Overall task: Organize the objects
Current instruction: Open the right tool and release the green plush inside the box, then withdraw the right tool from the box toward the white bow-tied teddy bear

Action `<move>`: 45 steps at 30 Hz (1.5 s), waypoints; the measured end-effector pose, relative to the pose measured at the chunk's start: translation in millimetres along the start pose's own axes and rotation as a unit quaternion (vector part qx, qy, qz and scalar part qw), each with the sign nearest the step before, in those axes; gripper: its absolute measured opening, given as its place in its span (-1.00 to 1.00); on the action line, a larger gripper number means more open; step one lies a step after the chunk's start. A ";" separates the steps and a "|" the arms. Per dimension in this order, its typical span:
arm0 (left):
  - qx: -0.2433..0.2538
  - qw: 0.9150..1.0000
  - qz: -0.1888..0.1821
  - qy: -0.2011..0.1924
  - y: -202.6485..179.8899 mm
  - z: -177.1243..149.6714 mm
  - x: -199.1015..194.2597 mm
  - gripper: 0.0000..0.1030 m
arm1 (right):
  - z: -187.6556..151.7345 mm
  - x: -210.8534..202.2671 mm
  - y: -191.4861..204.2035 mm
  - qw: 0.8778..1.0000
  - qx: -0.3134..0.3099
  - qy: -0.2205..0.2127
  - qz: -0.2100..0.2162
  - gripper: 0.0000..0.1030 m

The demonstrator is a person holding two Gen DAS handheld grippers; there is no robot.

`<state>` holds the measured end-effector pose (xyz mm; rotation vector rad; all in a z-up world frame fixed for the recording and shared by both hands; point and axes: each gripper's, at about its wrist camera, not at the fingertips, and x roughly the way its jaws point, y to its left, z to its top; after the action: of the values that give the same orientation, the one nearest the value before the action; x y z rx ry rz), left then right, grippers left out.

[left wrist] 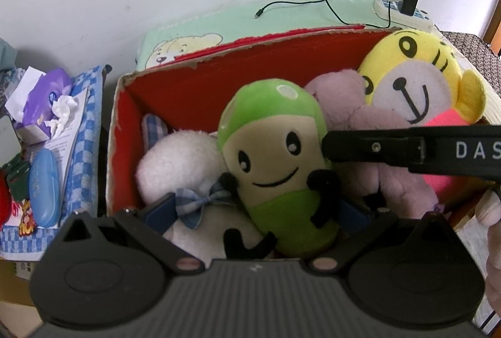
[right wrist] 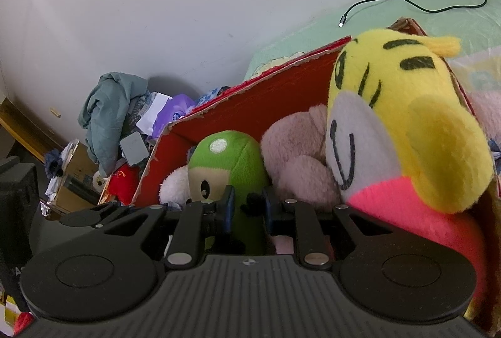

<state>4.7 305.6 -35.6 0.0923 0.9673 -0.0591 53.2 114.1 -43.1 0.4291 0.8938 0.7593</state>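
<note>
Four plush toys fill the red box (left wrist: 200, 87): a green toy (left wrist: 275, 150) in the middle, a white toy (left wrist: 181, 159) toward the box's left wall, a pink toy (left wrist: 360, 118) behind the green one, and a yellow toy (left wrist: 416, 71) in the far right corner, leaning over the rim. The right gripper (right wrist: 247, 209) is clenched on the green toy, its pads pinching the toy's side and black arm. The left gripper (left wrist: 260, 212) stands spread wide at the box's near edge, its blue pads on either side of the green toy's lower body, not pressing it. Beside the box's left wall lie a tissue pack (left wrist: 43, 106) and a blue case (left wrist: 43, 187).
</note>
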 end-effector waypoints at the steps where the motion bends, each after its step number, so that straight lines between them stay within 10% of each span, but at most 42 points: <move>1: 0.000 1.000 0.000 0.000 0.1 -0.1 0.0 0.99 | 0.1 -0.4 -0.1 1.000 0.001 0.000 0.000 -0.63; 45: -0.035 0.999 0.035 0.003 -5.8 -6.0 -16.3 0.99 | -20.6 -49.4 6.8 0.995 -0.026 -0.078 -0.057 -0.55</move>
<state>-10.0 300.6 -26.0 0.0607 0.9699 0.0389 13.9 82.5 -24.2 0.3817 0.7447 0.6348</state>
